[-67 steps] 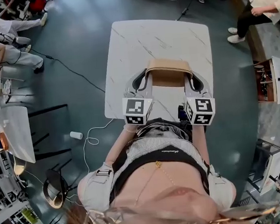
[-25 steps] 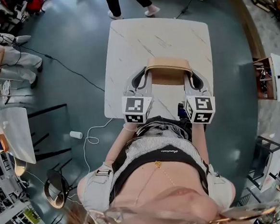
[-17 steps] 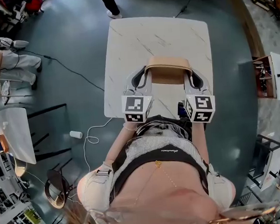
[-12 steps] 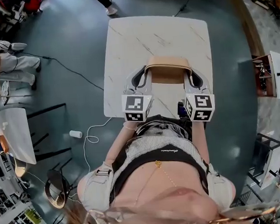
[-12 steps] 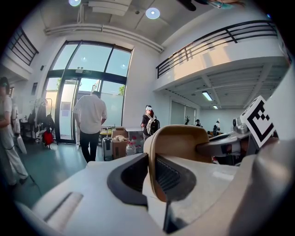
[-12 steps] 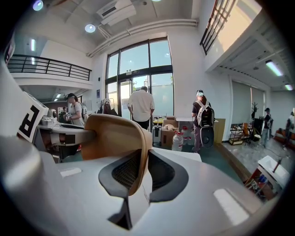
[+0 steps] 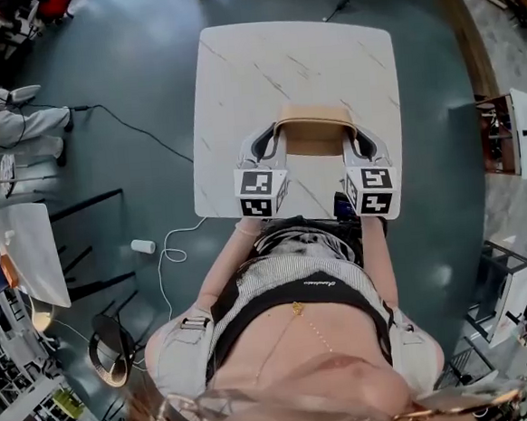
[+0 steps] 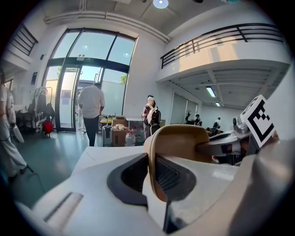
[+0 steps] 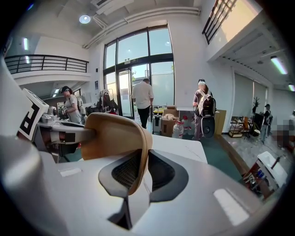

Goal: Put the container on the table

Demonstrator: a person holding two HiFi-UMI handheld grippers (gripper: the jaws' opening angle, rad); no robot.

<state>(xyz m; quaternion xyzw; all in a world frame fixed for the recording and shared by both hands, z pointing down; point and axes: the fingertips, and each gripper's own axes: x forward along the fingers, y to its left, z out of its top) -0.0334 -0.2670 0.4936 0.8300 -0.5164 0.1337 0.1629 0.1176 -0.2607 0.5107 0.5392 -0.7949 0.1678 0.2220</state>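
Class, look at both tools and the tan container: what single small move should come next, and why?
Probably lower both tools together, straight down. The left tool and right tool each pinch a side wall of the tan container, which seems to hang level over the white table.

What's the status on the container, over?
Left tongs and right tongs shut on opposite rims of the tan rounded container. Container over the white marble-look table, contact unclear. Nothing blocking it.
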